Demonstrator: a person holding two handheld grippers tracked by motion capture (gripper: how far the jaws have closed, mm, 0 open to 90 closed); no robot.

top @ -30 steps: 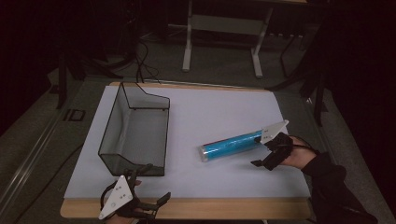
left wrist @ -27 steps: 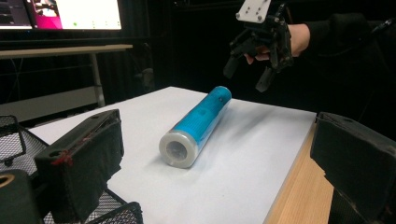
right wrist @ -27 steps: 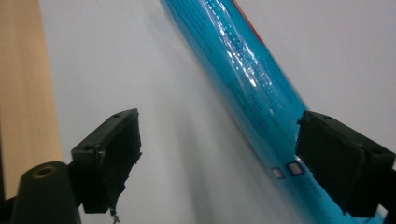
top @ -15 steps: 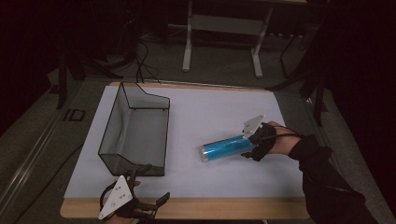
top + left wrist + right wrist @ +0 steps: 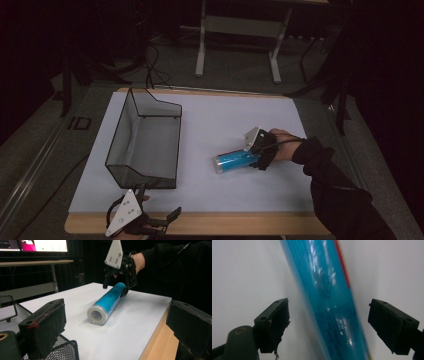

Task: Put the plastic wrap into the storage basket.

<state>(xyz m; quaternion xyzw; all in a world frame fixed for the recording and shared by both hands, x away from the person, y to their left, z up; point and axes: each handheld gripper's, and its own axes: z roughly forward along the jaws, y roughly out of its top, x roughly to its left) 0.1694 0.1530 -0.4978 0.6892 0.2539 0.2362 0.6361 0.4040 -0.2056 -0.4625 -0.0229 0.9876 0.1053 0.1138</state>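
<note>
You are bringing your right gripper (image 5: 251, 159) astride the blue tube (image 5: 235, 161), jaws closing but seemingly not yet gripping; next, squeeze firmly.

The white surface (image 5: 210, 125) lies bare between the wire basket (image 5: 145, 142) and the blue tube (image 5: 235, 161). The basket (tall mesh walls) blocks the left side.

Right claw (image 5: 254, 156) moved toward 9 o'clock, now straddling blue tube (image 5: 234, 161) end; jaws just closing, pads not yet touching.
</note>
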